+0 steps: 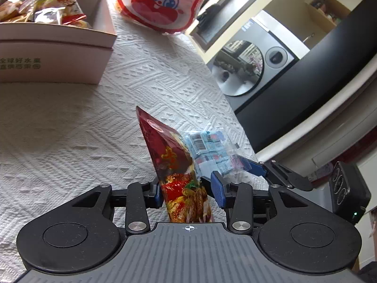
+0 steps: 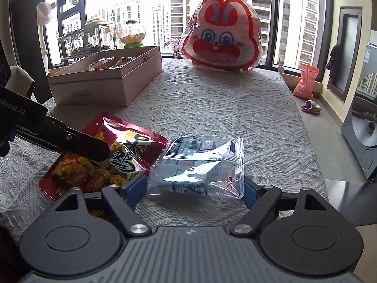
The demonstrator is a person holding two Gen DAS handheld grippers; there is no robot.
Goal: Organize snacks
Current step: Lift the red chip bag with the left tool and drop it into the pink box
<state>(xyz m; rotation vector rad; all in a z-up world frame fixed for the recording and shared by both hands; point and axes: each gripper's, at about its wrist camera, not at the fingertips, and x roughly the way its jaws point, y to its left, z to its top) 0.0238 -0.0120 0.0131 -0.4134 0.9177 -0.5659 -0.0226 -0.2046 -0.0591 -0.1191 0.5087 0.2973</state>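
Nearest the left wrist camera, the left claw (image 1: 188, 189) has the red snack pouch (image 1: 174, 165) standing on edge between its blue pads; one pad touches the pouch's side while the other shows a gap, so whether it truly grips I cannot tell. Just beside it, the right claw (image 2: 194, 188) stands wide, its fingers straddling the clear bag of small blue packets (image 2: 200, 165), which lies flat on the worktop (image 2: 212, 108) near its front edge; the pads sit at the bag's two near corners, and I cannot tell whether they press. The bag's long axis runs across the claw's opening, so closing would pinch its short ends. The pouch's length runs away from the left claw, leaning over the bag. Beyond, toward the far left corner, sits the open cardboard box (image 2: 99, 89) already holding snacks, closer to the left hand, likely the destination. At the far edge stands a rabbit-face bag (image 2: 221, 44)
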